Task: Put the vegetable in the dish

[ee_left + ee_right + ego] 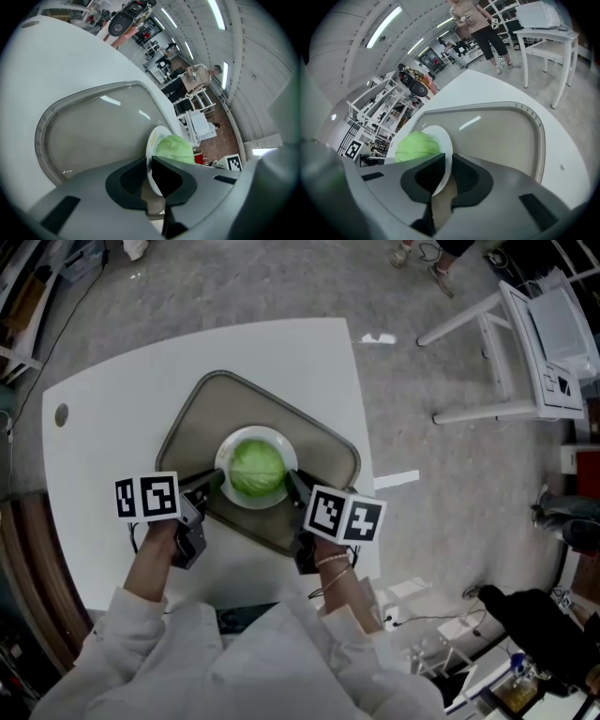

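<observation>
Cabbage (256, 470) in white dish (234, 444), left claw (216, 479) and right claw (293, 480) pinching its rim, perhaps resting on tray (197, 418).

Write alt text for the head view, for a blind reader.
Two handheld grippers clamp opposite rims of a white dish holding a green cabbage: the left gripper on its left edge, the right gripper on its right. The dish is over a grey tray on a white table.

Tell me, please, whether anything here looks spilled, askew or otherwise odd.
Nothing stands out. The cabbage sits centred in the white dish, which the left gripper and right gripper clamp by opposite rims over the grey tray; nothing is spilled.
</observation>
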`<state>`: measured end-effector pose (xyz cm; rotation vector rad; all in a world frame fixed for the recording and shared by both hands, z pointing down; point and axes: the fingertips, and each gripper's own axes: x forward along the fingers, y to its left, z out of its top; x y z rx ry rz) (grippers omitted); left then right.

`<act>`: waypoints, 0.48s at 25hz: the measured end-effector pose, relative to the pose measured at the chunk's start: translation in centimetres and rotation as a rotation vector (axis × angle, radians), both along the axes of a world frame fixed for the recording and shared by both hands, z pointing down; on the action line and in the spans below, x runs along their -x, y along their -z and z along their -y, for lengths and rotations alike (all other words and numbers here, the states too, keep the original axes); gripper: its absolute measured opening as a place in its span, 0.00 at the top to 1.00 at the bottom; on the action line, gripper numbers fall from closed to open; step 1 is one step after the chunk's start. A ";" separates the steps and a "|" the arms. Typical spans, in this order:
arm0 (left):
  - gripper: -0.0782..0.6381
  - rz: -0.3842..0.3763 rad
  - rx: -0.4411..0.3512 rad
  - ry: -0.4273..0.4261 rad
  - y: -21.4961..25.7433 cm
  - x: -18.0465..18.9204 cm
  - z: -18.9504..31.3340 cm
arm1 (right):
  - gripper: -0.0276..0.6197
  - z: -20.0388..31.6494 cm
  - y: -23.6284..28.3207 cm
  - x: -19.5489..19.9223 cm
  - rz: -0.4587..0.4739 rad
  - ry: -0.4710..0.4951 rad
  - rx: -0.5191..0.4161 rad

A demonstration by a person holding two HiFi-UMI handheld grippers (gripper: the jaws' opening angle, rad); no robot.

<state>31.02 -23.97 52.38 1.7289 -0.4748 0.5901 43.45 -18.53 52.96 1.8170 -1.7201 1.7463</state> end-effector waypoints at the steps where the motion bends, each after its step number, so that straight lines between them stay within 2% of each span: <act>1: 0.84 0.002 0.000 0.001 0.0 0.0 0.0 | 0.88 0.1 0.0 0.0 -0.003 0.002 -0.001; 12: 0.84 0.050 -0.048 -0.015 -0.2 0.4 0.2 | 0.88 0.4 -0.2 0.6 -0.038 0.055 -0.020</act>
